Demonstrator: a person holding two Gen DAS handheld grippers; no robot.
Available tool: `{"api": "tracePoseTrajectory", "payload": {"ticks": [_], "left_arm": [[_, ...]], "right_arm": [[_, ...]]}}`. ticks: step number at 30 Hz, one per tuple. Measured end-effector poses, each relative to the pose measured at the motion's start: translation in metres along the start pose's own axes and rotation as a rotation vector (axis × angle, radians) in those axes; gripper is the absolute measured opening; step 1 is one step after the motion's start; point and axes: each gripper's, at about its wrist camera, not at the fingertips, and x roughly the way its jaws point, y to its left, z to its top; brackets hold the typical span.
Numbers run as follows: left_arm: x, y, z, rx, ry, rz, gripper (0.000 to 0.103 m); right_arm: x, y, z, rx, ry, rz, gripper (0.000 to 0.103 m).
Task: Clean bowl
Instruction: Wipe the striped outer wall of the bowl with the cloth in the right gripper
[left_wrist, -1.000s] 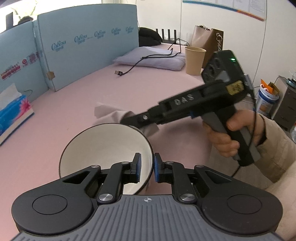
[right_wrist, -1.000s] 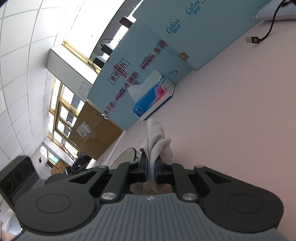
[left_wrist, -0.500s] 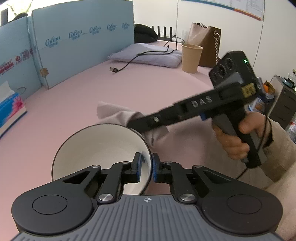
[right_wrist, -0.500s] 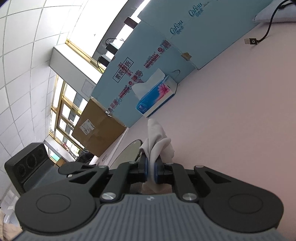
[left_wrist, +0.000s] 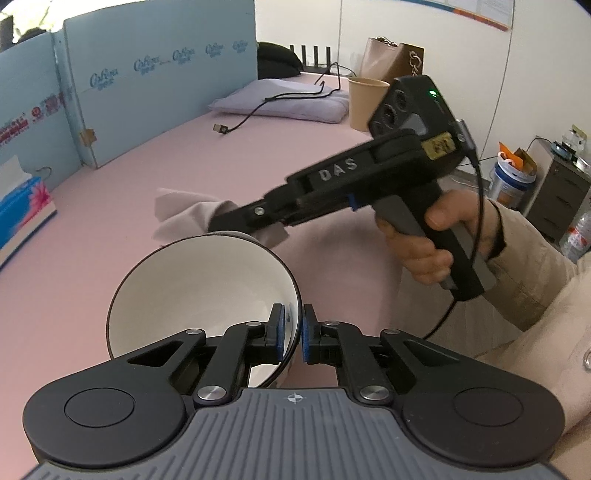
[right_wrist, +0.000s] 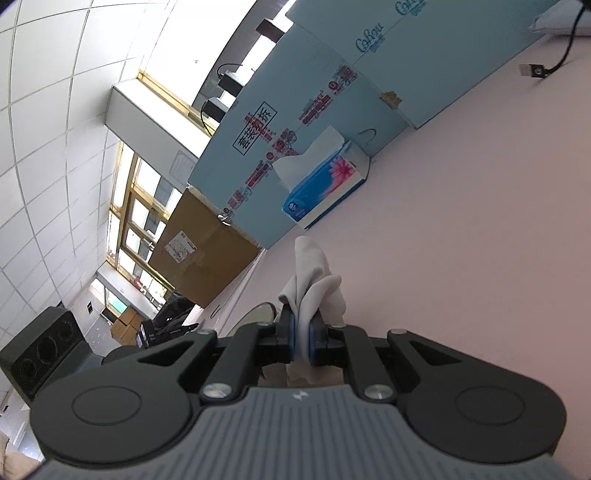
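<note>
A bowl (left_wrist: 207, 284), white inside with a dark rim, is tilted above the pink table, and my left gripper (left_wrist: 293, 334) is shut on its near right rim. In the left wrist view a hand holds my right gripper (left_wrist: 236, 221) just beyond the bowl's far rim, shut on a pale grey cloth (left_wrist: 184, 212). The right wrist view shows the same cloth (right_wrist: 314, 284) pinched between that gripper's (right_wrist: 301, 339) blue pads, bunched and sticking forward. A sliver of the bowl's rim (right_wrist: 260, 312) appears left of the pads.
A blue tissue box (left_wrist: 20, 208) lies at the left by light blue panels (left_wrist: 155, 92). At the far end are a paper cup (left_wrist: 364, 103), a folded grey cloth pad (left_wrist: 284, 99) with a black cable (left_wrist: 243, 120), and a brown bag (left_wrist: 391, 61).
The left gripper's jaws closed onto the bowl's rim. The bowl tilted up and came nearer the right gripper, whose cloth now sits at the bowl's far rim.
</note>
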Motion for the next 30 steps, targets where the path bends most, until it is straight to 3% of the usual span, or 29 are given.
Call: {"api": "tracePoseTrajectory", "payload": {"ticks": [5, 7, 19, 25, 30], "left_arm": [[-0.001, 0.001, -0.002, 0.002, 0.002, -0.001, 0.013], [-0.002, 0.001, -0.002, -0.003, -0.006, 0.003, 0.018], [0.013, -0.004, 0.017, -0.043, -0.04, 0.096, 0.028], [0.015, -0.001, 0.017, -0.053, -0.047, 0.074, 0.026], [0.008, -0.01, 0.016, -0.014, -0.034, 0.059, 0.018]], "right_arm": [[0.013, 0.0, 0.005, -0.004, 0.022, 0.011, 0.011], [0.014, -0.001, 0.005, -0.003, 0.025, 0.014, 0.011], [0.005, 0.0, 0.001, -0.017, 0.021, -0.014, 0.011], [-0.01, -0.003, -0.005, -0.032, 0.034, -0.011, 0.011], [-0.023, -0.001, -0.009, -0.04, 0.032, 0.007, 0.011]]}}
